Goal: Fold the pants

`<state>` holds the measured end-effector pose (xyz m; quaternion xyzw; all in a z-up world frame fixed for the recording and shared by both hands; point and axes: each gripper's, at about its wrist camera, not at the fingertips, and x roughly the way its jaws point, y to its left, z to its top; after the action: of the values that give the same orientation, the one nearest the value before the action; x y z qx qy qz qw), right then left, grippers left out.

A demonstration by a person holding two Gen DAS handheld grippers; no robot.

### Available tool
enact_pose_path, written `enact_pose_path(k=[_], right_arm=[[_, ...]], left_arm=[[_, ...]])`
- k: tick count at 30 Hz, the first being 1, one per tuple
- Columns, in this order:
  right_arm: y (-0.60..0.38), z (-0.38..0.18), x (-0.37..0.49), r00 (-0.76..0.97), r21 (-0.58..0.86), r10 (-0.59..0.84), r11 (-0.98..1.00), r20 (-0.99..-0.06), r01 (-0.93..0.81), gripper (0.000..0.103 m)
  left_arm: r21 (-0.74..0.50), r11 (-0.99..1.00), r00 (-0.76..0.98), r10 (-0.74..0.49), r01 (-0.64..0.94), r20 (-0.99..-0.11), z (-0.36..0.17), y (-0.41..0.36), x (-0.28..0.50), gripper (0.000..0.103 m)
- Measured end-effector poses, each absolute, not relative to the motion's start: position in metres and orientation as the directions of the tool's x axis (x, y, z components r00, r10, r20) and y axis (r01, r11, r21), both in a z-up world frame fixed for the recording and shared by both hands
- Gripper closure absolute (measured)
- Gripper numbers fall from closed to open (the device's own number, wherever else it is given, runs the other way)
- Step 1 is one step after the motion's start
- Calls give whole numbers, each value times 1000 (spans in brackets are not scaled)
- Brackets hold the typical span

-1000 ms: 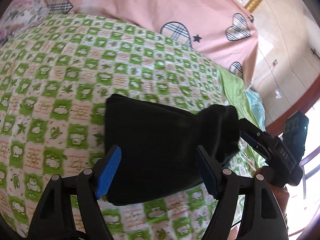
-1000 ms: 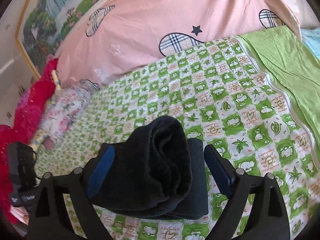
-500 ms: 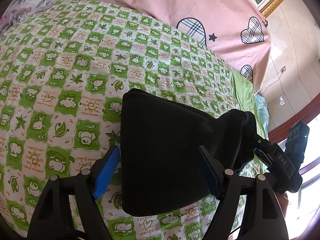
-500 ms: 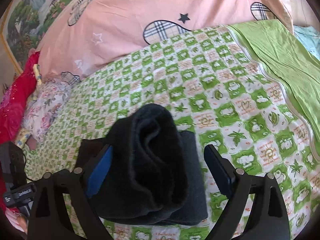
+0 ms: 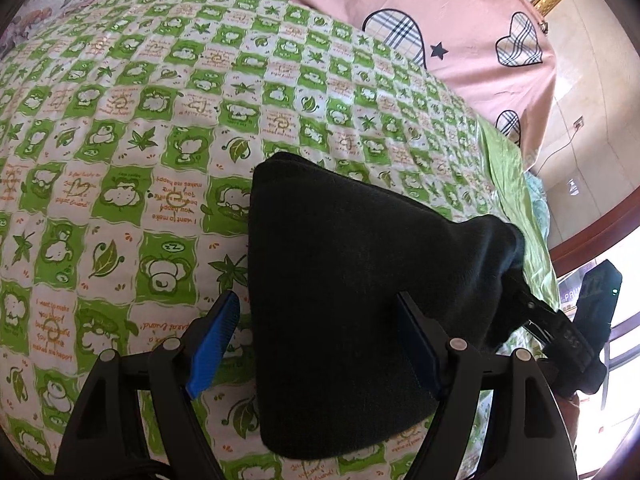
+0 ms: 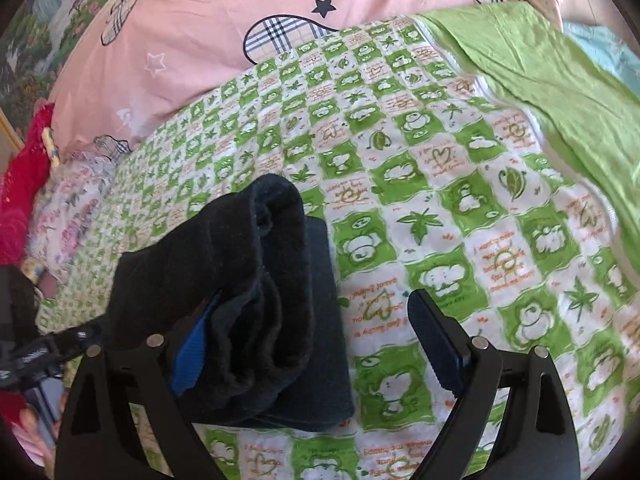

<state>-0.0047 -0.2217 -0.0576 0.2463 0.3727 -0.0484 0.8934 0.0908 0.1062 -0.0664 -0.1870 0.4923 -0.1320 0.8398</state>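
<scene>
The black pants (image 5: 344, 292) lie folded into a thick bundle on the green and white checked bedspread (image 5: 120, 152). In the left wrist view my left gripper (image 5: 316, 344) is open, its blue pads either side of the bundle's near part. The right gripper's body (image 5: 560, 332) shows at the bundle's right end, where the cloth bunches up. In the right wrist view the pants (image 6: 256, 292) show their rolled, layered end. My right gripper (image 6: 316, 344) is open; its left pad is partly behind the cloth, its right pad stands over the bedspread (image 6: 460, 208).
A pink duvet with plaid hearts (image 5: 440, 12) lies at the bed's far side. A plain green sheet (image 6: 560, 92) borders the bedspread at the right. Red fabric (image 6: 20, 200) and a floral pillow (image 6: 68, 208) are at the left. The wall and a window frame (image 5: 592, 236) are beyond the bed.
Both grippers have moved closer and lower over the bundle. The right gripper has shifted right, so the pants now sit toward its left pad. Both stay open.
</scene>
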Motion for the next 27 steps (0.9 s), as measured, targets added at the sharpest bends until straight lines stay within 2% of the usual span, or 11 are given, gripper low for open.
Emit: enact_pose_path(k=[8,14,16,19,22,27], right_arm=[[-227,-70,-6,725,513,221,833,-652,208,21],[-228,-75,-8,730,568,280,804,-623,176,22],[-228,-76,-8,730,583,298,795,-615,166,26],[-230,-79,-8,730,633,347,759,-589,150,40],[-226,-76,-11,734,621,336,769,-591,148,44],[-220,-68,-14,746,619,335,774,-575,129,50]], left_arm=[[-447,894,451,-410,27,-793,-88,105,103,23],[-488,873,436,-447,22,-781,-97,107,106,26],[-493,870,431,-457,33,-778,-96,105,106,36],[-494,869,433,-460,39,-775,-95,103,106,41],[-494,868,443,-464,55,-767,-91,102,103,50],[-487,871,460,-462,72,-758,-82,104,97,61]])
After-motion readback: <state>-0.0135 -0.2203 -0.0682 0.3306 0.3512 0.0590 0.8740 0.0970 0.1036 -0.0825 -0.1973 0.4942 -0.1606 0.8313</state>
